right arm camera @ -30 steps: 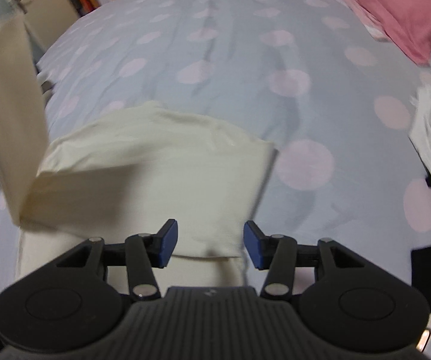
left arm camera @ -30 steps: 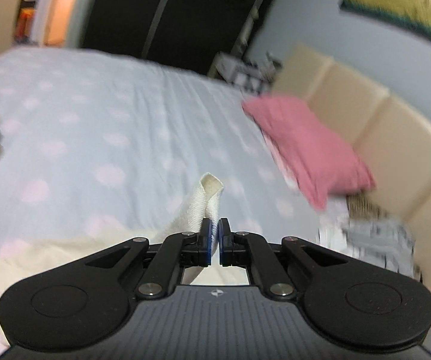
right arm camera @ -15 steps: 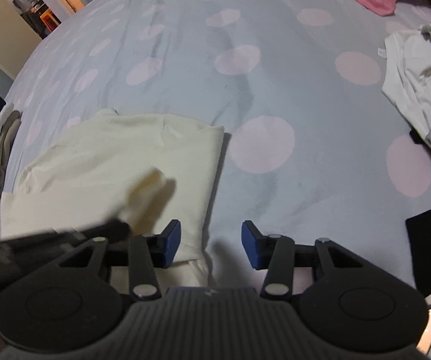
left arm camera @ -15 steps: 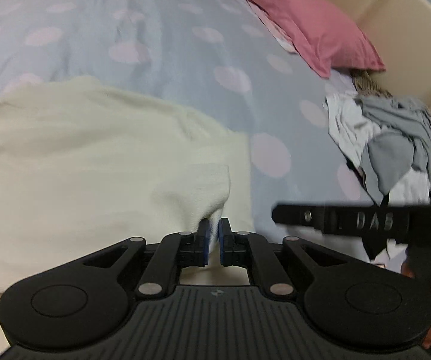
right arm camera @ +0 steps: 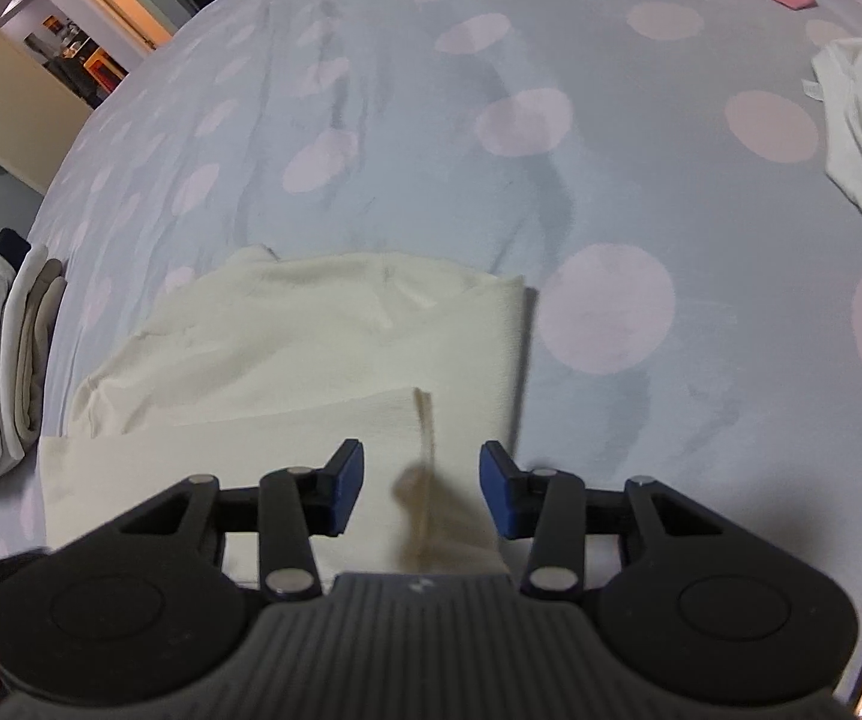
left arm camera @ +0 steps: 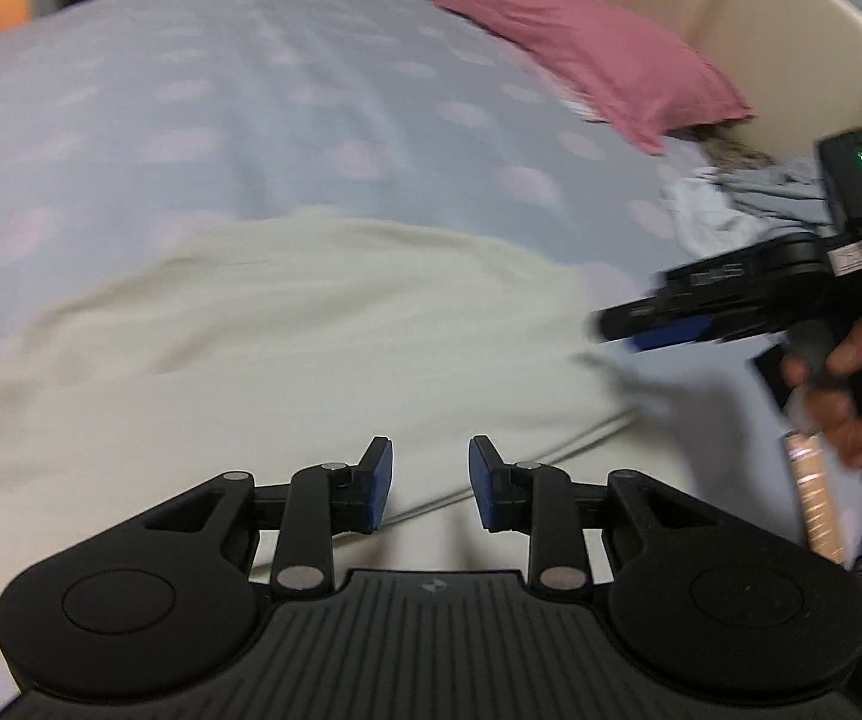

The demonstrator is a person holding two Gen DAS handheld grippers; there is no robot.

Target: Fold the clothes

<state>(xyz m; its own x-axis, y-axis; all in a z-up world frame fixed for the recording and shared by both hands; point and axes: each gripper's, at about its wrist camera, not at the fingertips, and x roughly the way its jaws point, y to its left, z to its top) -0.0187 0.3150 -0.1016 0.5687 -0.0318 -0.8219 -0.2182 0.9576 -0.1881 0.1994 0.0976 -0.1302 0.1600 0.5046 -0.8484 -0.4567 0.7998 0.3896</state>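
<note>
The left gripper (left arm camera: 430, 483) is opening, its blue pads apart with nothing pinched between them, poised just above a folded edge of the cream garment (left arm camera: 287, 330). The right gripper (right arm camera: 422, 489) stands open too, holding nothing, over the garment's near right part where a folded flap ends in a vertical edge. The garment lies partly folded on the pale blue bedspread (right arm camera: 550, 48) with pink dots. To its left sits a stack of folded clothes (right arm camera: 2, 360); to its right, a heap of white and grey clothes (left arm camera: 736, 204). Beyond lies a pink pillow (left arm camera: 598, 54) against a beige headboard (left arm camera: 790, 30).
</note>
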